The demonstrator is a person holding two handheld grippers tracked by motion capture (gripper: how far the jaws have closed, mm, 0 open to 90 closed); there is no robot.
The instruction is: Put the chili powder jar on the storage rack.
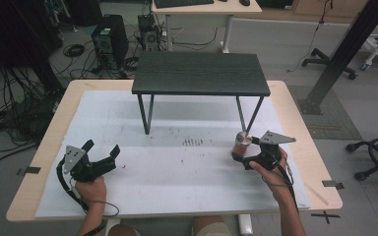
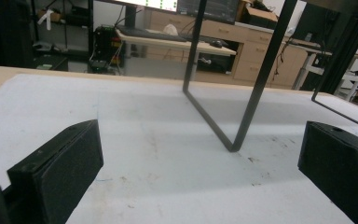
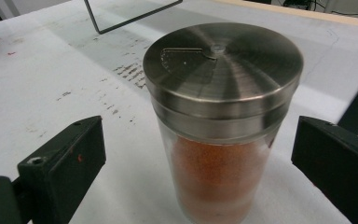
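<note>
Steel-lidded spice jar [image 3: 221,126] stands between the open right tongs [image 3: 200,163], untouched.

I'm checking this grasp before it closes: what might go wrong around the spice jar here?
1. The right gripper is open with its jaws apart from the spice jar; an off-centre close may tip the tall, narrow jar.
2. The jar stands close to the black shelf's leg, so a lift might knock it.
3. The smooth glass could slip between the pads.
</note>
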